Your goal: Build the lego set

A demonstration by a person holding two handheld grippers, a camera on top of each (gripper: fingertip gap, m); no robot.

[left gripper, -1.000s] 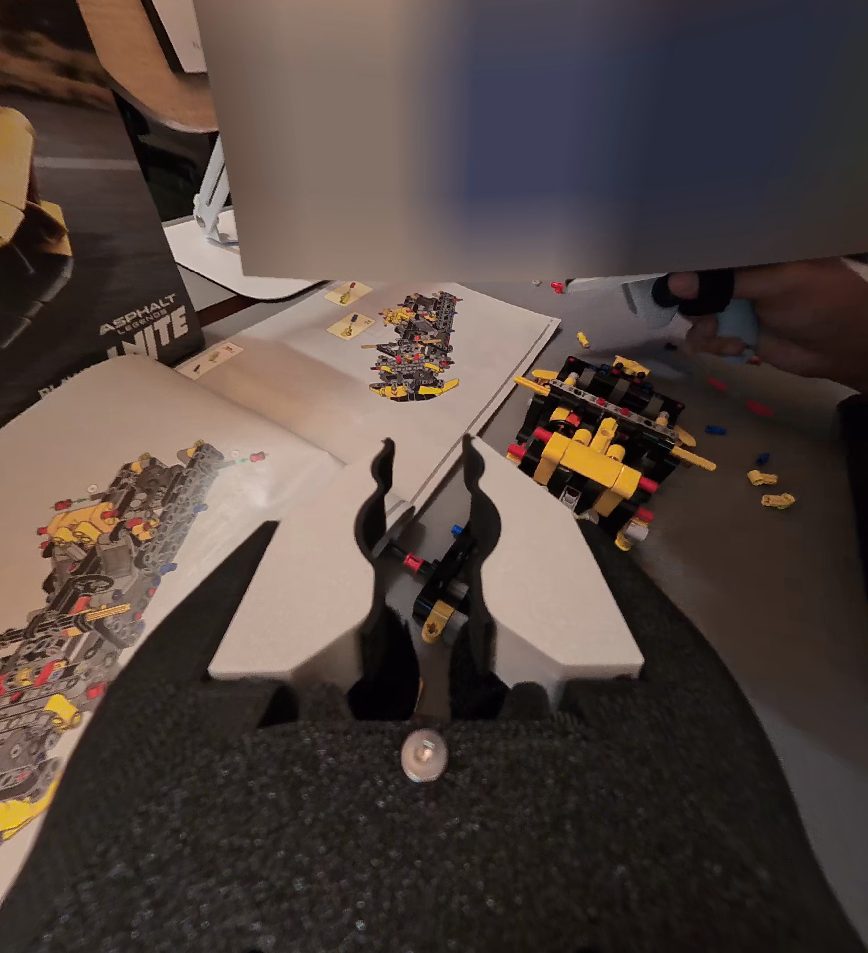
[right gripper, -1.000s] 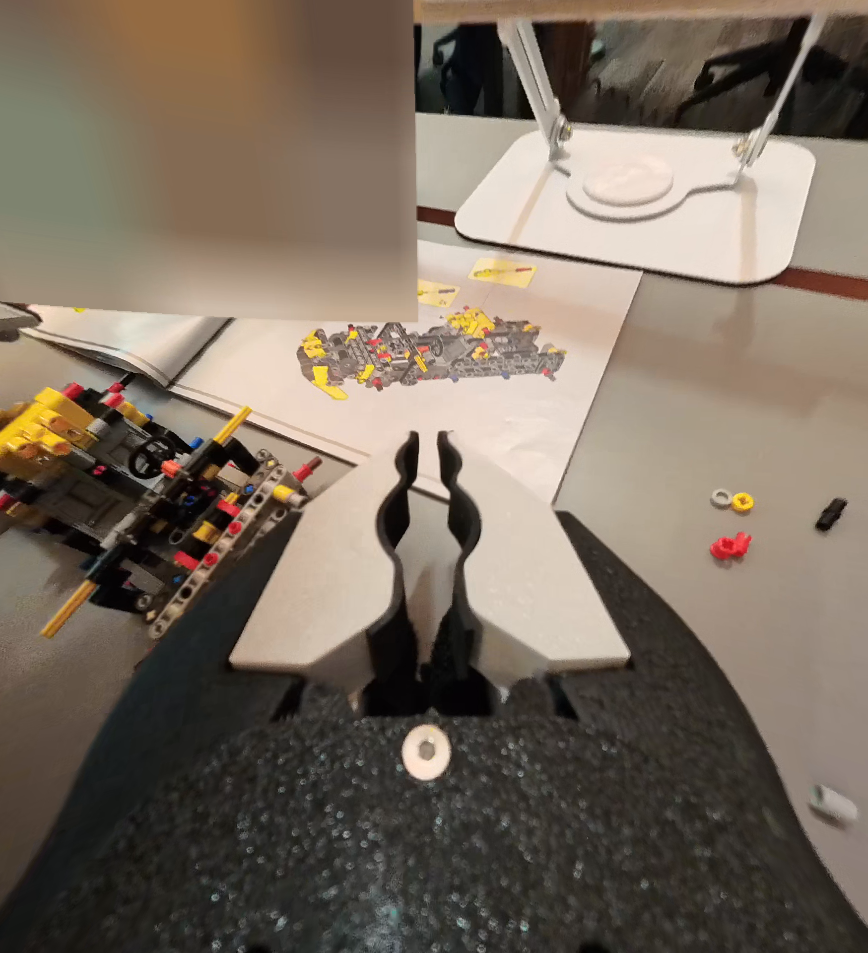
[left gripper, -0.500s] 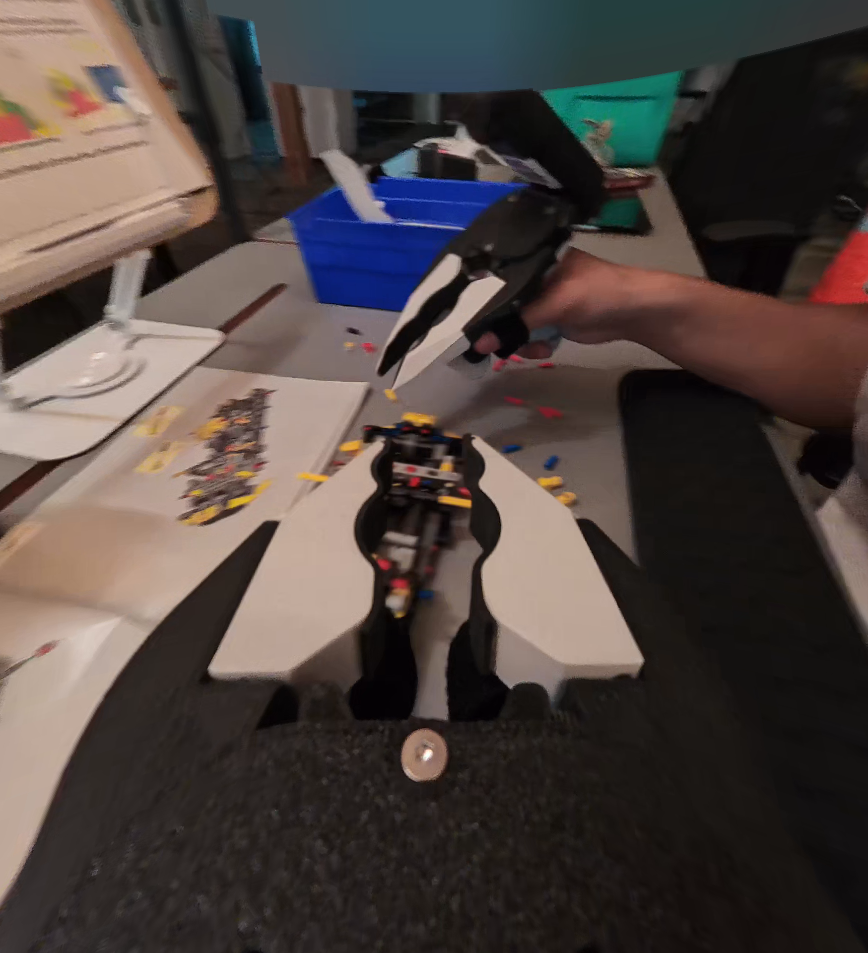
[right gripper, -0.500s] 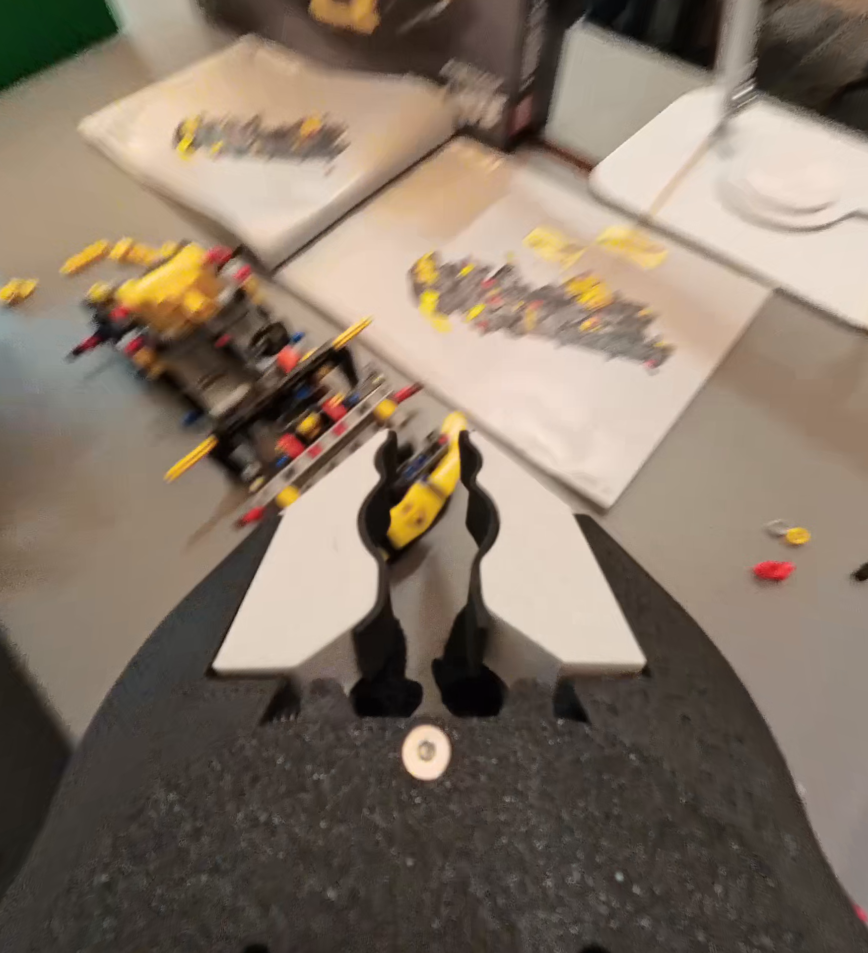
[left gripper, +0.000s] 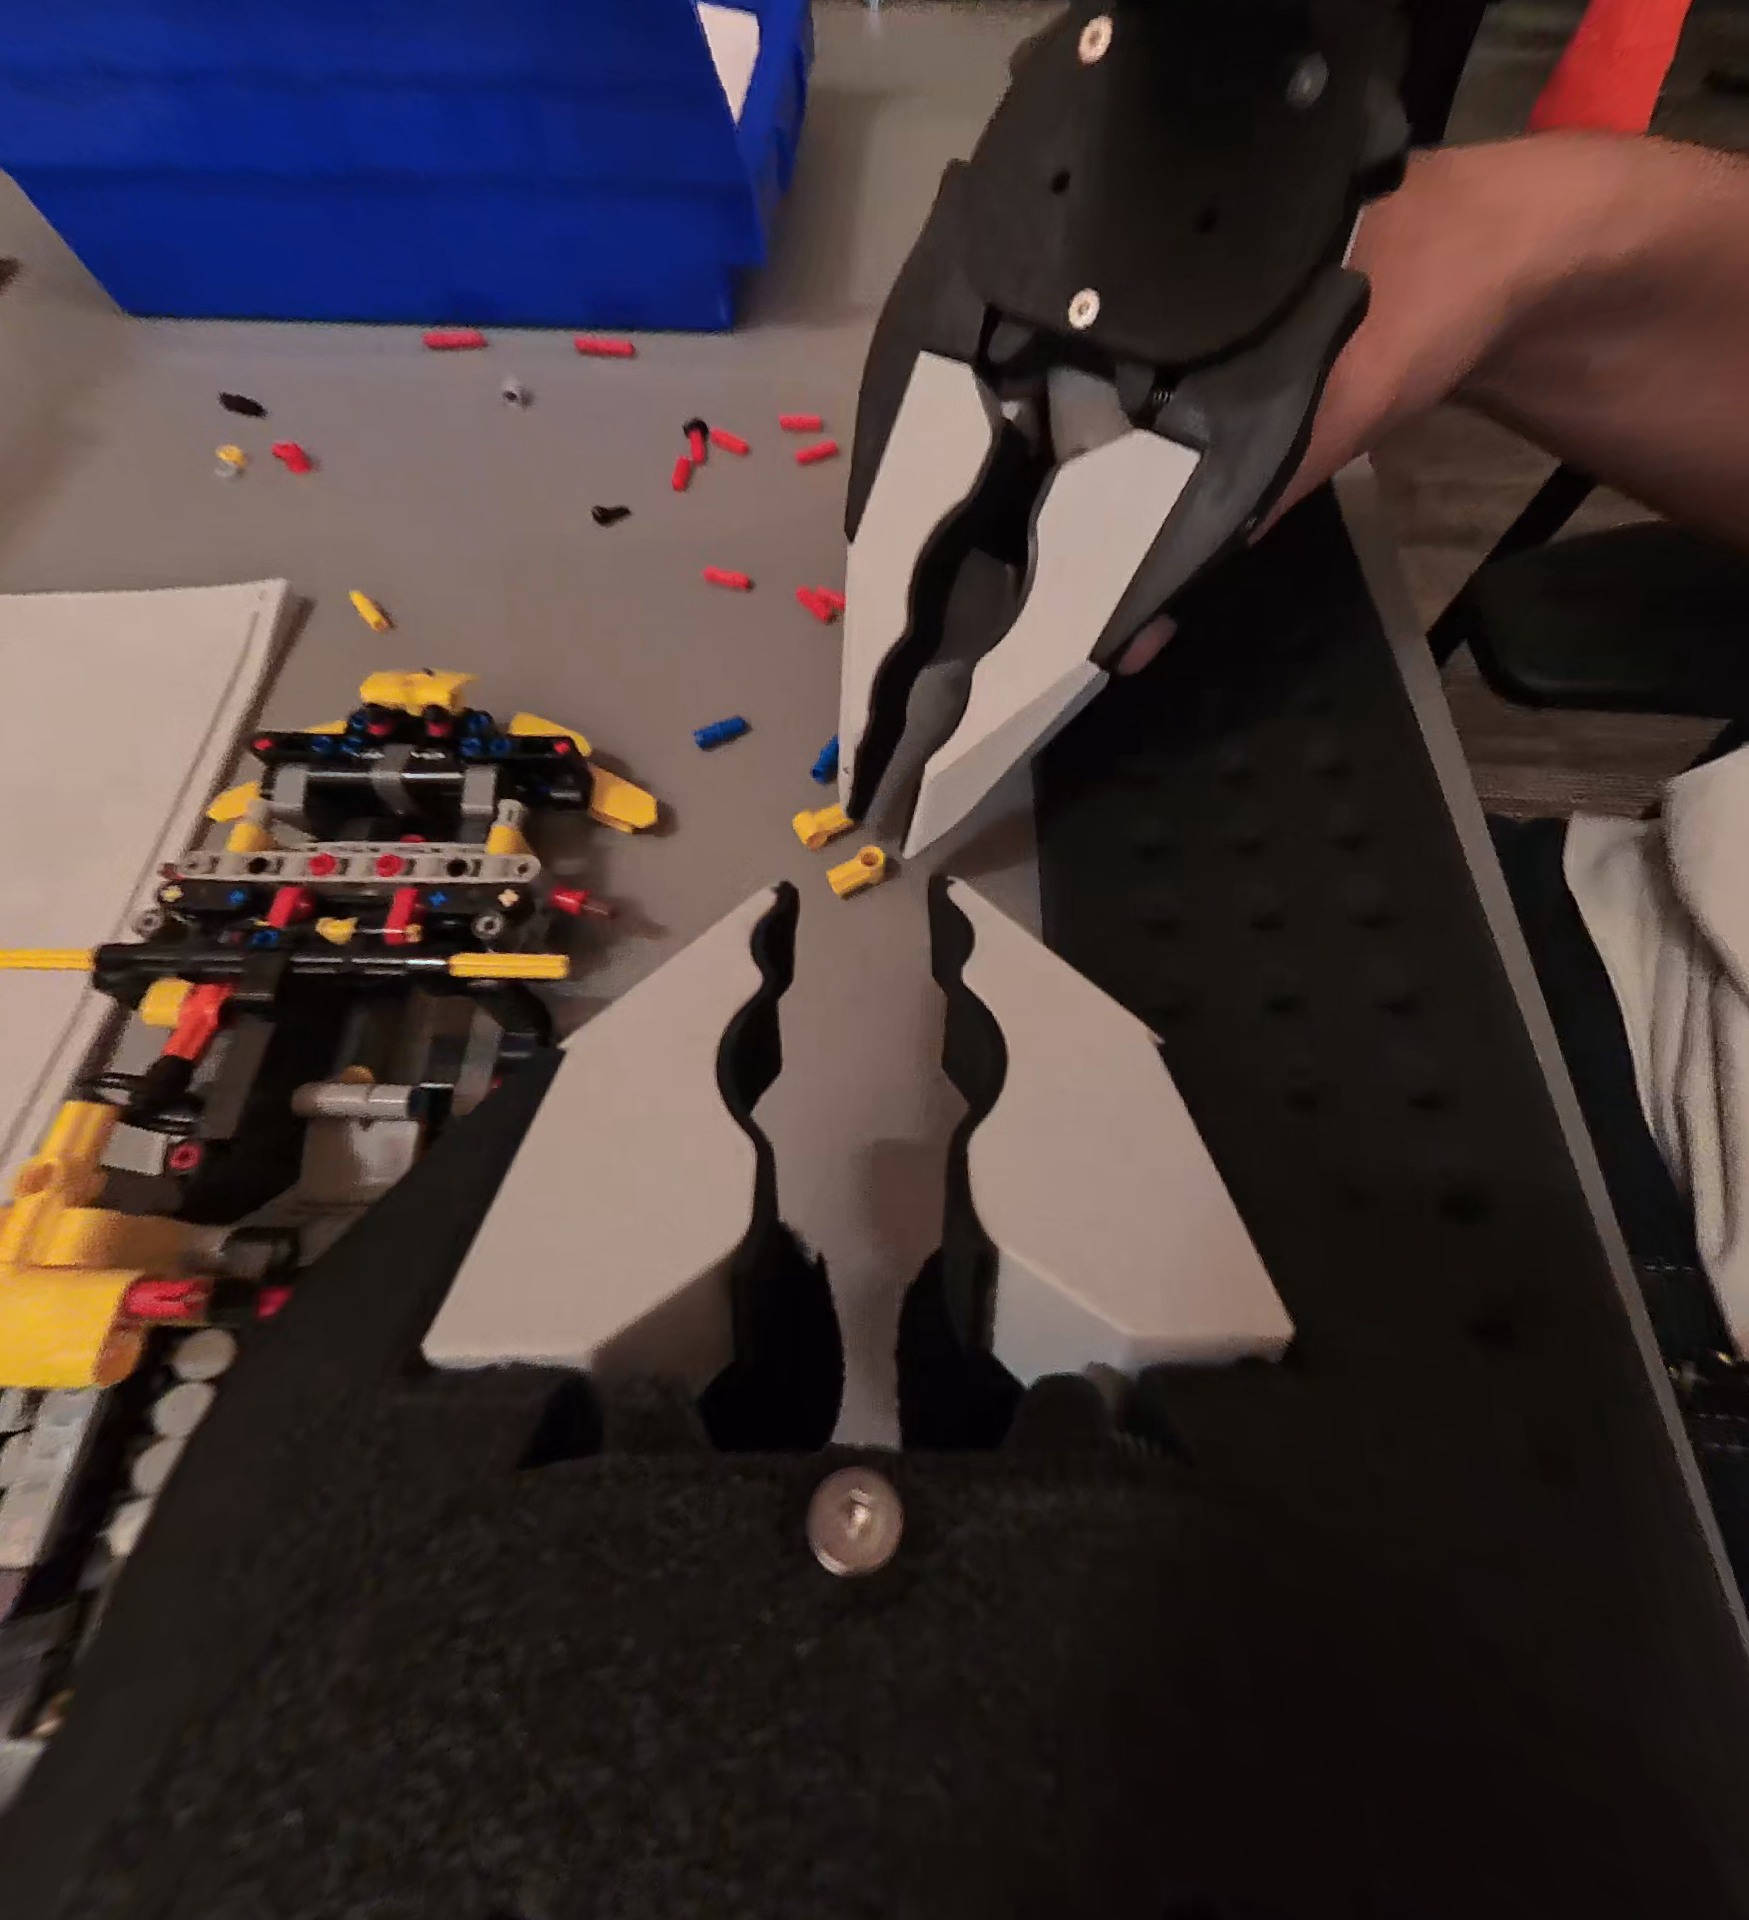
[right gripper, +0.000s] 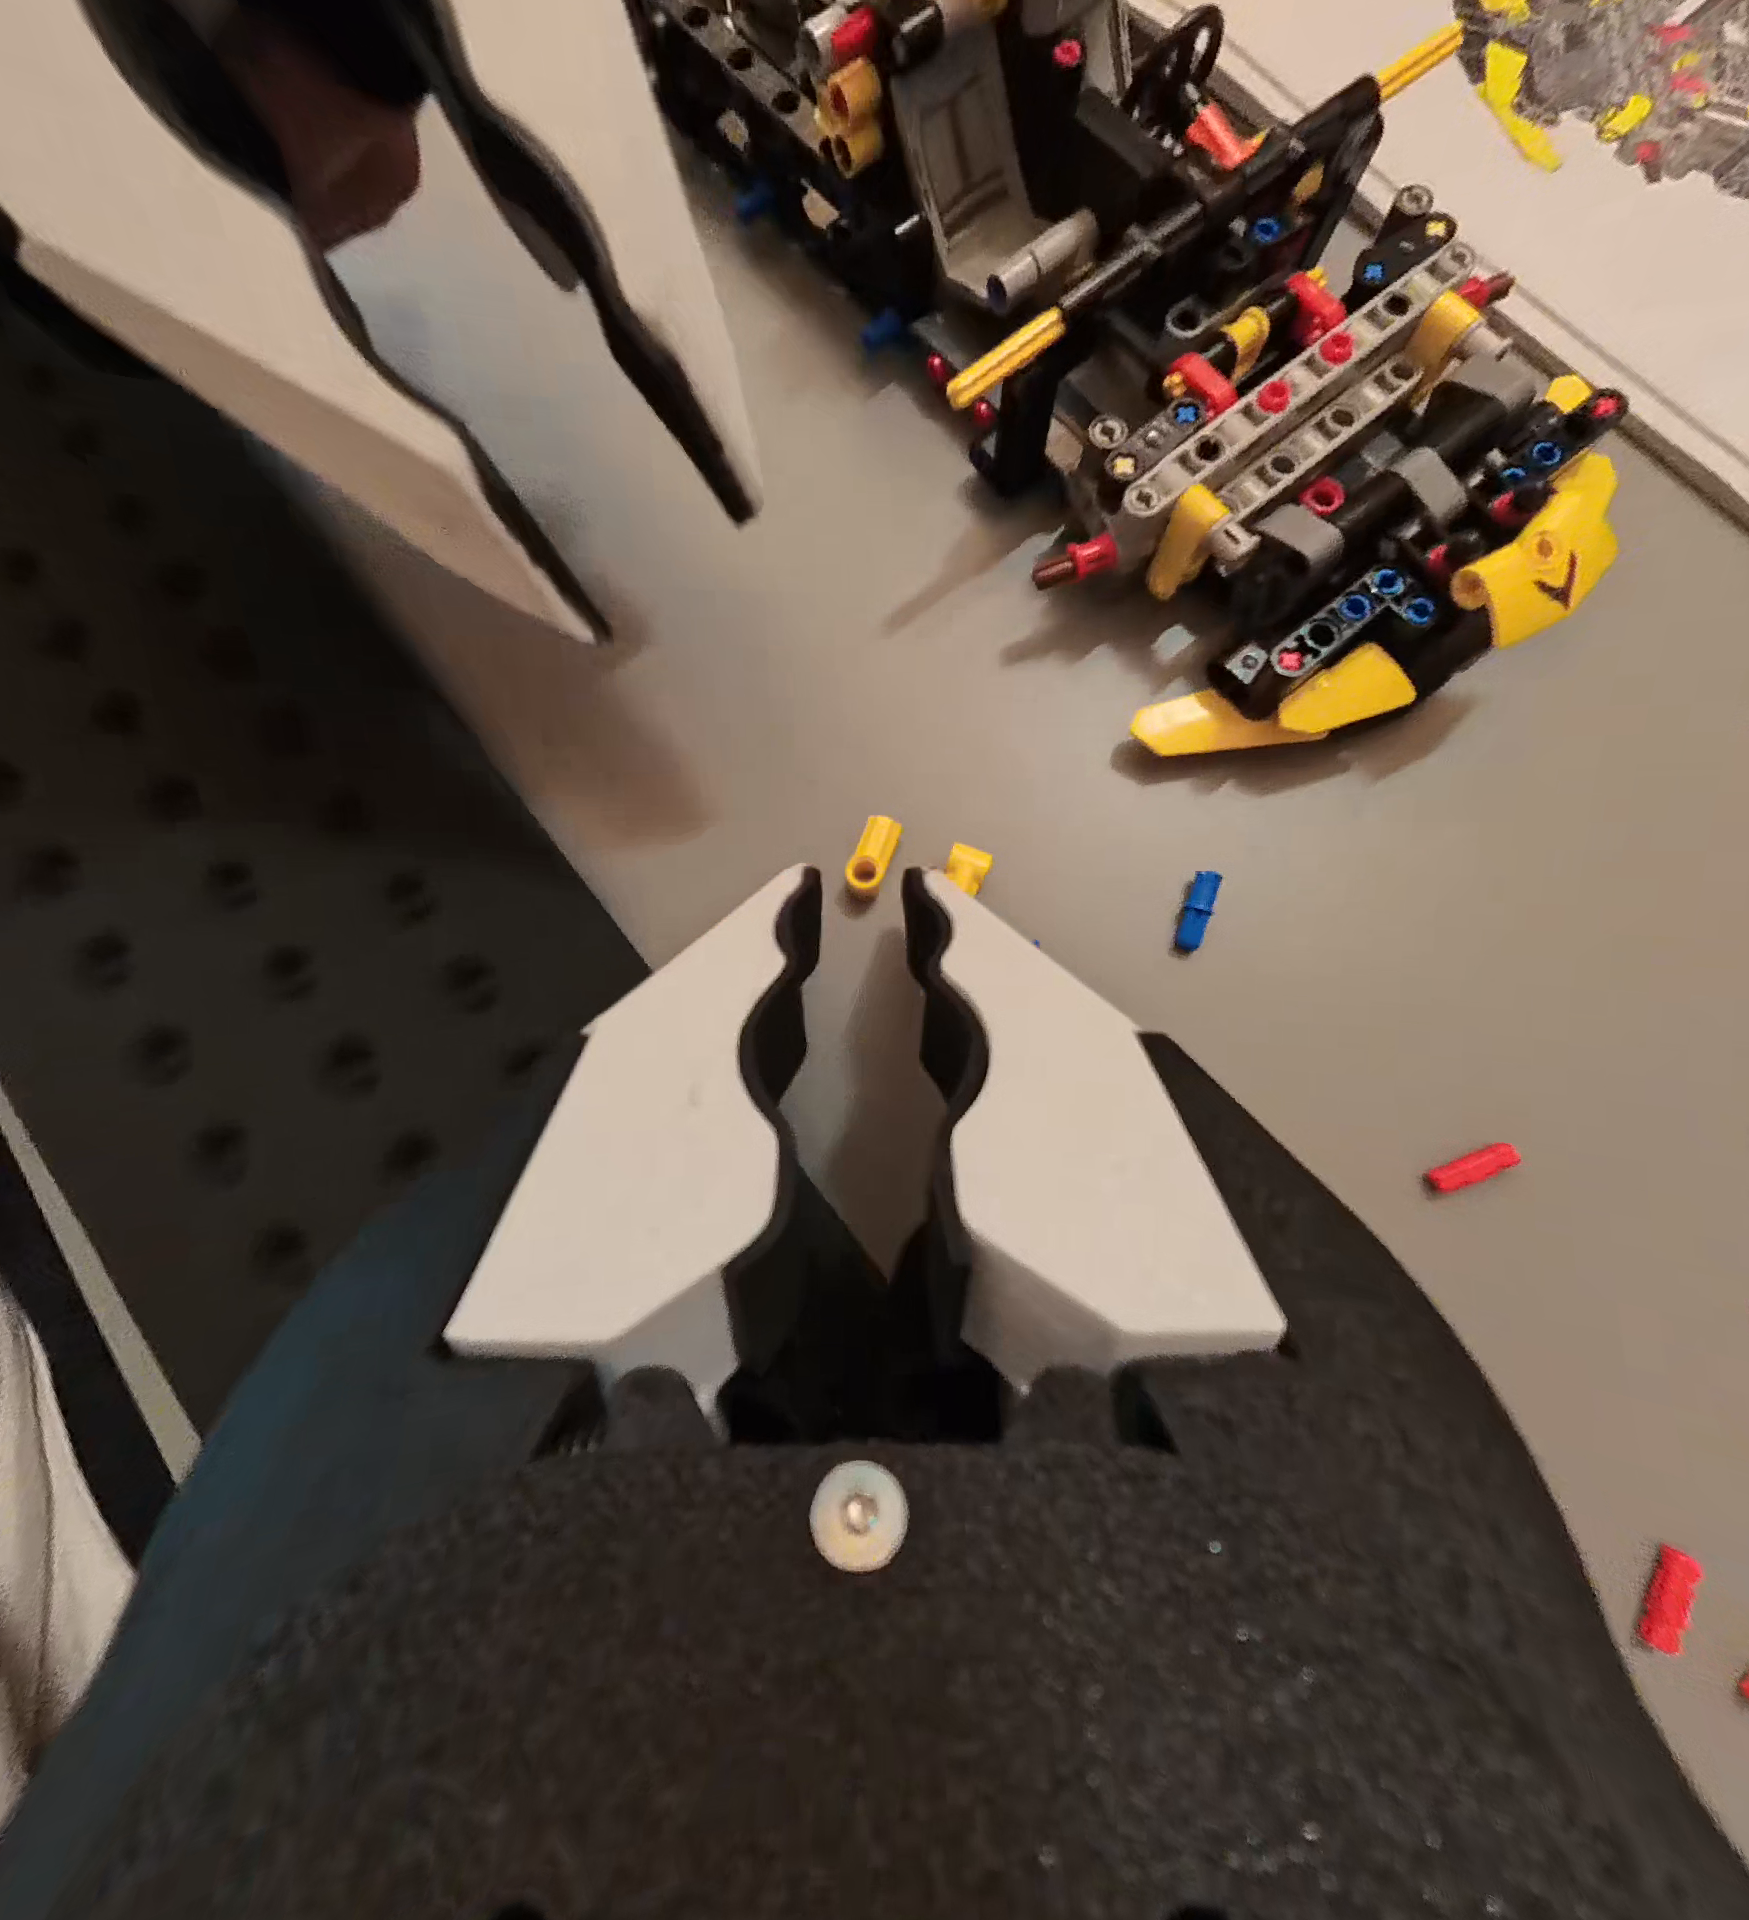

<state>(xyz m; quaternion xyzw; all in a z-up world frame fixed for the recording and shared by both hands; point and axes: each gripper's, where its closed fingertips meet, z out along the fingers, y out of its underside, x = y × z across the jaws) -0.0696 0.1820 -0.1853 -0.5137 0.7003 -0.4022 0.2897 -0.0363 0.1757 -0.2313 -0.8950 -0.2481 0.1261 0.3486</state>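
1. While my right gripper (right gripper: pixel 859 883) hangs over the small yellow connector (right gripper: pixel 871 852), jaws apart, I should lower squarely and pinch its barrel, sparing the second yellow piece (right gripper: pixel 970 867) beside it.
2. My left gripper (left gripper: pixel 859 894) waits with jaws apart and empty; the lego car (left gripper: pixel 371 883) sits mid-table (left gripper: pixel 537 561) by the booklet (left gripper: pixel 91 727).
3. Blur hides whether my right fingertips touch the table.

Both wrist cams sat close above the grey table (left gripper: pixel 496 540), angled steeply down along their own fingers. Left cam faced away from the person toward the blue bin (left gripper: pixel 350 156); right cam faced the opposite way, roughly back at it. Shared area: two small yellow connectors (left gripper: pixel 857 871) (right gripper: pixel 872 852) between the tips, the lego chassis (left gripper: pixel 371 831) (right gripper: pixel 1296 416), the black perforated mat (left gripper: pixel 1317 935) (right gripper: pixel 174 883). Each cam caught the other gripper: right gripper (left gripper: pixel 885 831), left gripper (right gripper: pixel 678 577).
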